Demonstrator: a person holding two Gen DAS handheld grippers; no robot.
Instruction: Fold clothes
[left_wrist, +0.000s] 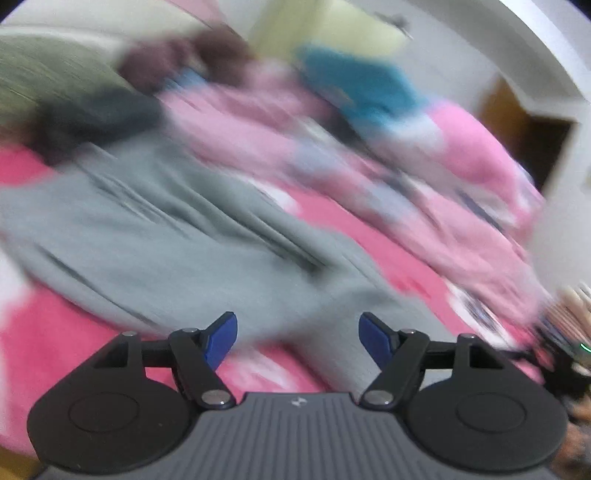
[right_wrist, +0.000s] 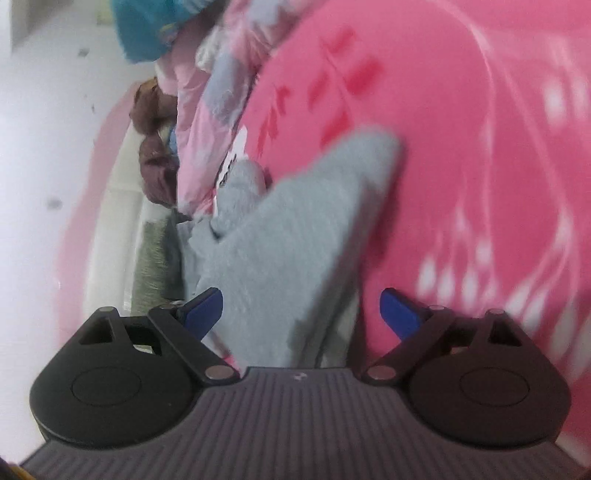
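A: Start at the jaws; how do they stand?

B: Both pairs spread, nothing pinched; the left gripper (left_wrist: 298, 339) hangs over the grey garment (left_wrist: 155, 236) with its blue pads clear of the cloth; the right gripper (right_wrist: 302, 314) has a grey flap rising between its pads, but neither pad presses on it, as far as I can tell.

A: And where does the garment lie?

B: On the pink bedspread (right_wrist: 461, 155); it is rumpled, with a pointed flap sticking out in the right wrist view; beyond it a heap of pink patterned bedding (left_wrist: 424, 206), a teal cloth (left_wrist: 354, 88) and something brown (right_wrist: 155, 166); both views are badly blurred.

A: Which step, then?

B: My guess is between holds, the garment not yet folded flat; the next move calls for finding two edges or corners, closing on them, and drawing the cloth taut and flat before any fold is laid over.
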